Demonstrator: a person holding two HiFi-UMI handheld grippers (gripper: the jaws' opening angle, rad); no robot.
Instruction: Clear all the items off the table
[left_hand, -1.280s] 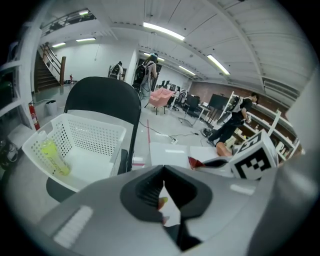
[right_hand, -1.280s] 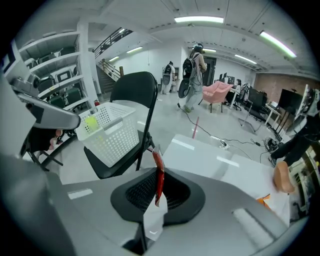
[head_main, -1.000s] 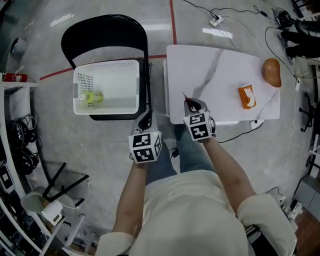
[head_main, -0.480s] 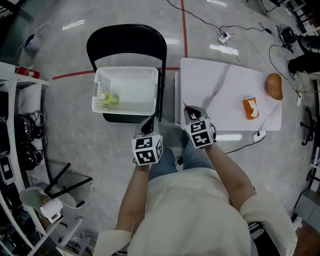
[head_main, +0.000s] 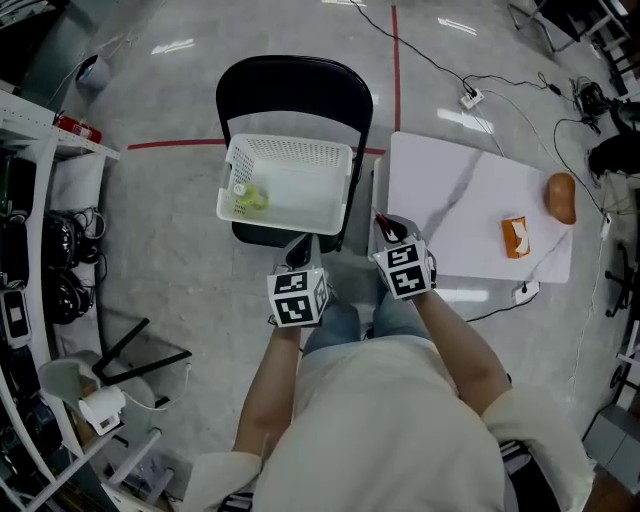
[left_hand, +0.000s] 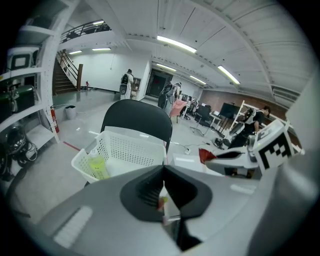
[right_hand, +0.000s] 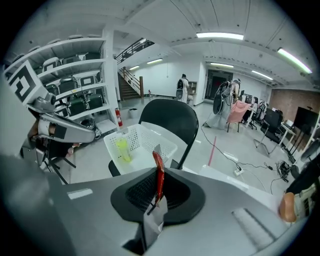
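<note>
Thin red sachet (right_hand: 158, 172), likely light, limp and slippery, pinched by its lower edge between jaws of right gripper (right_hand: 157, 194); jaws of left gripper (left_hand: 163, 194) closed.

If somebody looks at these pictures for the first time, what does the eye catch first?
Probably the white basket standing on the black chair, with a yellow-green bottle inside it. Next comes the right gripper, shut on a thin red packet by the near corner of the white table. At that table's other end lie an orange packet and a brown rounded thing.
</note>
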